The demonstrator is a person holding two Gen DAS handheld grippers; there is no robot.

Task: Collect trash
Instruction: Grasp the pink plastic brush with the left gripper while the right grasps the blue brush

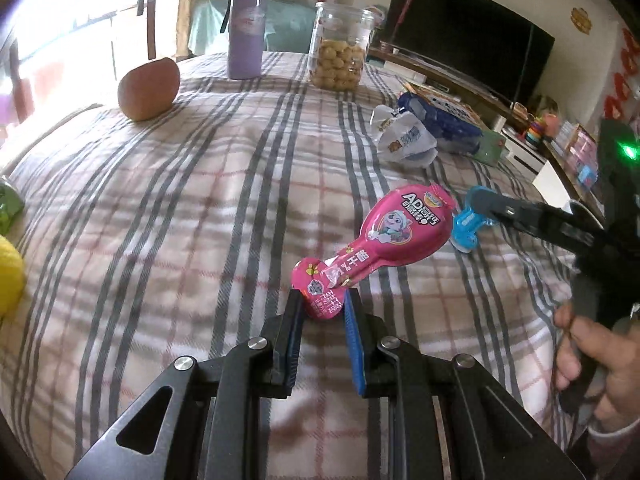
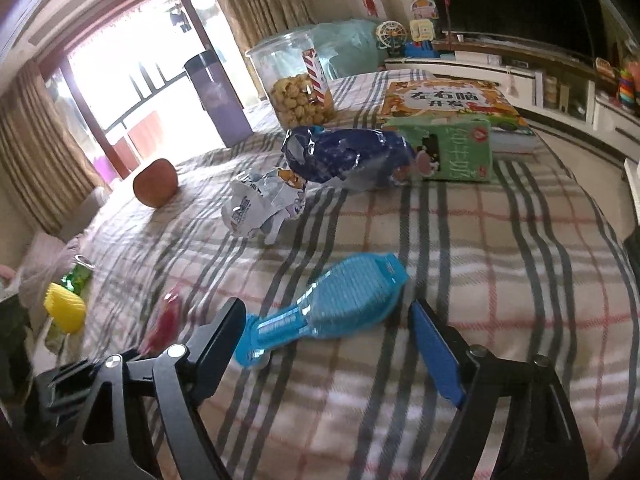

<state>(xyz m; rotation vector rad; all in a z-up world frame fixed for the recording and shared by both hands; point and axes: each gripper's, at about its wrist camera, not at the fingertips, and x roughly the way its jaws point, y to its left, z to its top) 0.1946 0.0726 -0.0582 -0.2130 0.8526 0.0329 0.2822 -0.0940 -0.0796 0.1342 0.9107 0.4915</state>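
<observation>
The left gripper (image 1: 323, 312) pinches the thin end of the pink wrapper (image 1: 374, 250), whose fat end points away toward the TV (image 1: 468, 28), while the right gripper (image 2: 328, 322) gapes wide around the blue wrapper (image 2: 332, 312) lying on the plaid worktop (image 2: 500, 240).

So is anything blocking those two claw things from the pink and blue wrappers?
Nothing visible. The left gripper already has the pink wrapper's narrow end between its jaws. The right gripper is wide open around the blue wrapper, with only tablecloth nearby.
</observation>
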